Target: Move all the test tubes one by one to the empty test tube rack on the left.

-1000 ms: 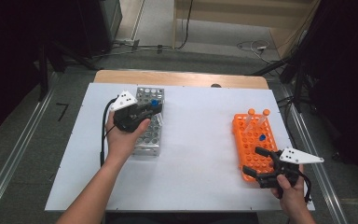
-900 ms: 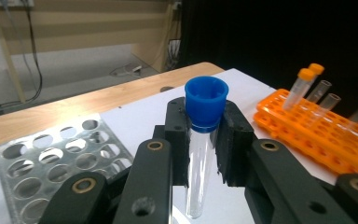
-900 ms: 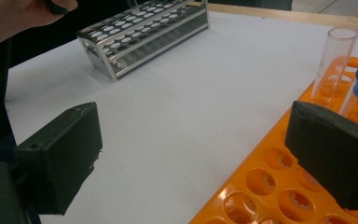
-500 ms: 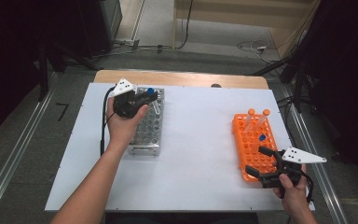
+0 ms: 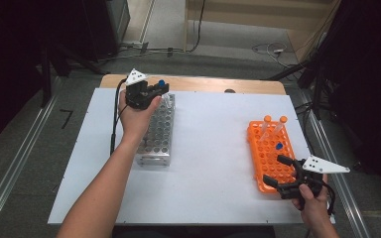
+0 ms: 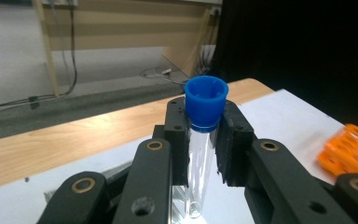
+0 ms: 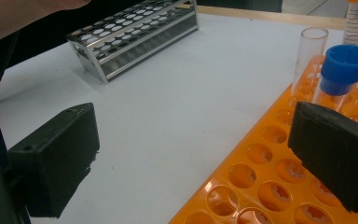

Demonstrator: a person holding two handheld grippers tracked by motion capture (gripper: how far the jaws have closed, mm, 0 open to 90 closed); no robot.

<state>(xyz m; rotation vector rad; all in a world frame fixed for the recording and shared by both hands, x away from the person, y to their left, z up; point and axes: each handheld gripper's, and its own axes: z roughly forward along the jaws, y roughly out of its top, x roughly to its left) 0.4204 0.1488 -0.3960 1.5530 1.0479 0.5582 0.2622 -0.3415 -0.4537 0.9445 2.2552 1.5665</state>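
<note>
The left hand-held gripper (image 5: pixel 159 90) clamps a blue-capped tube (image 6: pixel 204 135) just under its cap above the far end of the steel rack (image 5: pixel 158 133), where a tilt could jam it, while the right hand-held gripper (image 5: pixel 281 173) stands wide open, empty, at the orange rack (image 5: pixel 267 153).

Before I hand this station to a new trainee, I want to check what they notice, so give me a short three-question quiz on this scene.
1. True or false: the left gripper is shut on a blue-capped tube.
2. Which rack sits nearest the right gripper? A) the metal rack B) the orange rack C) a wooden rack
3. Fill in: the right gripper's jaws are ____.

Key
1. True: in the left gripper view the jaws press on the clear tube just below its blue cap.
2. B: the open jaws hang over its near end.
3. Open, with nothing between them.
</note>
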